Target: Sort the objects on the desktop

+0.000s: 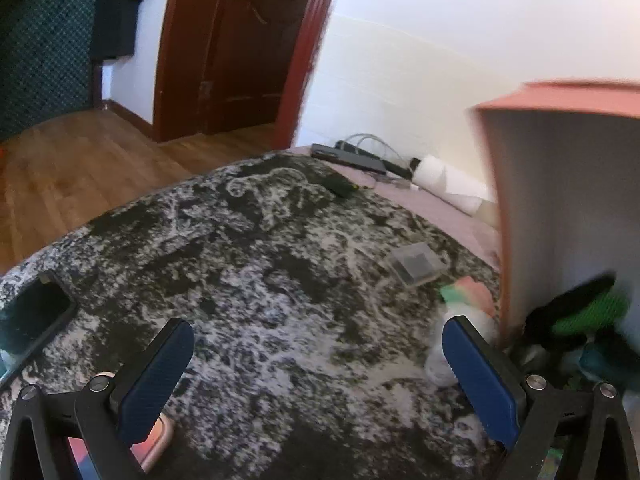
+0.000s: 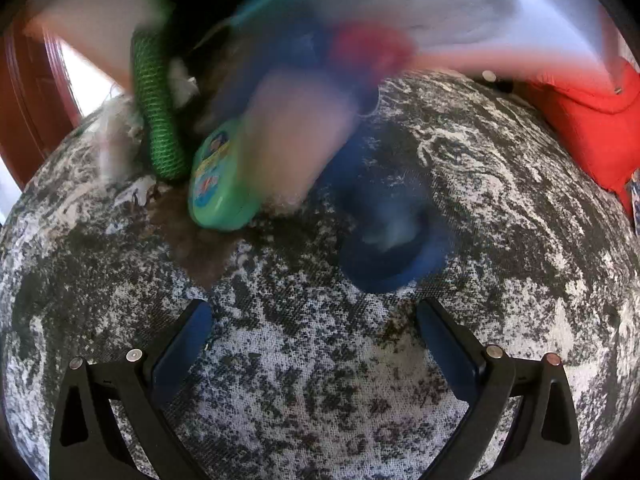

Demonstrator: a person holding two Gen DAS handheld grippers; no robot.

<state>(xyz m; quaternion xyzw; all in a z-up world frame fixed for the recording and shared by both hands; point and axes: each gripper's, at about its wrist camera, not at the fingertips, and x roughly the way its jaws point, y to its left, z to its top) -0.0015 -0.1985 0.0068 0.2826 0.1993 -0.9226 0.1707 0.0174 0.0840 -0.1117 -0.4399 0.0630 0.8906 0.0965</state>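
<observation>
Both grippers, left gripper and right gripper, gape empty, so we should steady the right before closing on the blurred green case at 11 o'clock.

Both handheld grippers hover with nothing between their blue-padded fingers: the left gripper has its fingers spread wide and angled outward, while the right gripper likewise holds its fingers far apart, empty.
</observation>
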